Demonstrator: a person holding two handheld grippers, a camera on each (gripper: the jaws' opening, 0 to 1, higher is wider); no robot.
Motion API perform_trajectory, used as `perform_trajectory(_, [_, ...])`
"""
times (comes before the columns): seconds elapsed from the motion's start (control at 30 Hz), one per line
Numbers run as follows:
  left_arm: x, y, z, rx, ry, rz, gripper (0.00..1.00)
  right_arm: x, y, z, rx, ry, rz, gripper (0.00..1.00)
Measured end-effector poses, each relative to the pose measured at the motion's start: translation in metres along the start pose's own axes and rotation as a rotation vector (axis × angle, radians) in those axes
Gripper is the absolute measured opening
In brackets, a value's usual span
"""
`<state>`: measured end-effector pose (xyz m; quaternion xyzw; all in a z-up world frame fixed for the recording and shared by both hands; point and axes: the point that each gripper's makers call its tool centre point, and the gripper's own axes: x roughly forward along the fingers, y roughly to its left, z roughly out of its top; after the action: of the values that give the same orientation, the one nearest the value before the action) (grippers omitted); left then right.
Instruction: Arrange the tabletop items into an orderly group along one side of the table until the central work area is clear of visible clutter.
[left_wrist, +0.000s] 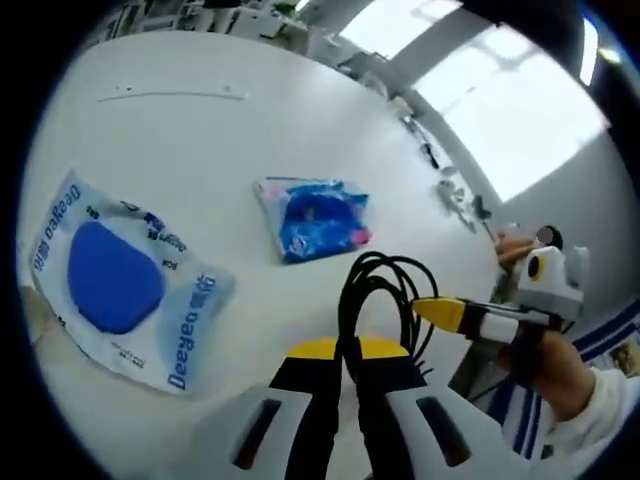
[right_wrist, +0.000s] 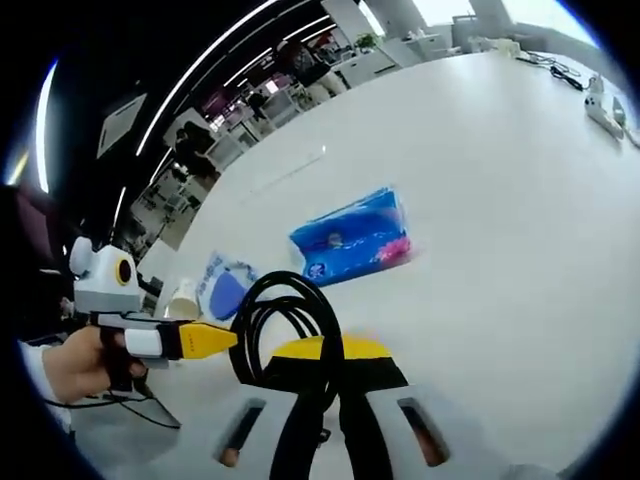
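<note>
A wide white counter (left_wrist: 250, 130) stretches away under bright windows. In the left gripper view, the left gripper (left_wrist: 345, 395) rises from the bottom edge, its jaws clenched on a coiled black cable (left_wrist: 375, 290) whose loops stand up above the yellow jaw tips. The right gripper (left_wrist: 440, 312) reaches in from the right, held by a hand (left_wrist: 550, 365), its yellow tip just beside the coil; whether it is parted or closed there is unclear. On the counter lie a large white pouch with a blue oval (left_wrist: 115, 280) at left and a small blue packet (left_wrist: 315, 218) nearer the middle, well apart. In the right gripper view, the right gripper (right_wrist: 335, 400) also clamps the cable (right_wrist: 280, 320), with the blue packet (right_wrist: 355, 238) beyond.
</note>
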<state>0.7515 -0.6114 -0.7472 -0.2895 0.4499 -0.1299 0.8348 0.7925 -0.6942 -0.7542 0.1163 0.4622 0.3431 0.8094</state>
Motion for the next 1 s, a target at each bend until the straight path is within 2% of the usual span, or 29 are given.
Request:
perform_trajectory(0.53, [0.024,0.015,-0.008,-0.027,0.038,0.021,0.00,0.020,-0.020,-0.009,-0.040,0.052,-0.026,0.00])
perform_trajectory(1.0, [0.032,0.024,-0.011,-0.046,0.056,0.042,0.00,0.034,-0.028,-0.016,-0.059,0.070,-0.038,0.00])
